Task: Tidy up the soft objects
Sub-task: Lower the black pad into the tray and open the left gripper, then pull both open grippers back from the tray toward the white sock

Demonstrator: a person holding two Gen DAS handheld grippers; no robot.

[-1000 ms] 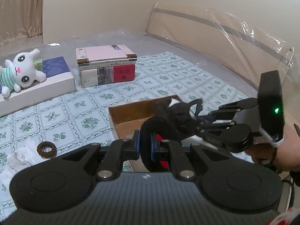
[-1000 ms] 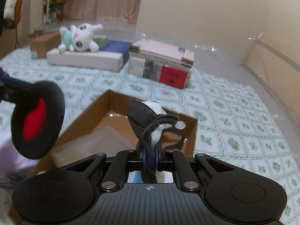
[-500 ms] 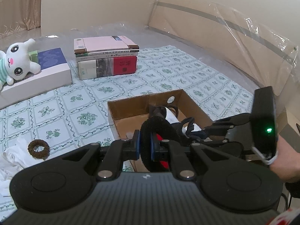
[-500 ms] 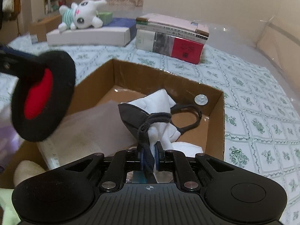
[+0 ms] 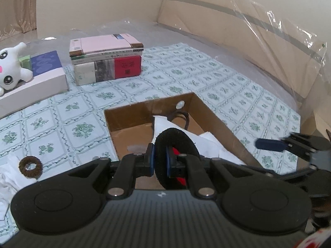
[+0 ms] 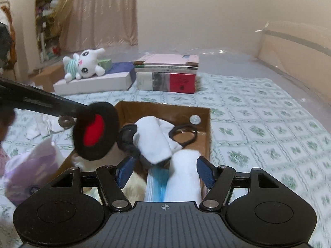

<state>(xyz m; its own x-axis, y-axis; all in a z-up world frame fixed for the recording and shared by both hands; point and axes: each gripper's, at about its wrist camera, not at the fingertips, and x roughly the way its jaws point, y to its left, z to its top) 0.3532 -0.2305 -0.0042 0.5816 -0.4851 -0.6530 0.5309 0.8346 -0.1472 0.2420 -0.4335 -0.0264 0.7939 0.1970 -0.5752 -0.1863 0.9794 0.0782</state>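
Released since half a second ago: white mask (image 6: 153,138) lying in cardboard box (image 6: 203,124), right gripper (image 6: 163,172) jaws spread and empty; left gripper (image 5: 160,161) clamps black-red pad (image 5: 175,150) over the box, liable to snag the mask's strap when dropped.

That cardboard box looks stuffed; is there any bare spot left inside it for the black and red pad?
Yes. The cardboard box shows bare floor in its far left corner, beside the white cloth. The near and right side is crowded with cloths. Outside, the patterned sheet between the box and the book stack lies bare.
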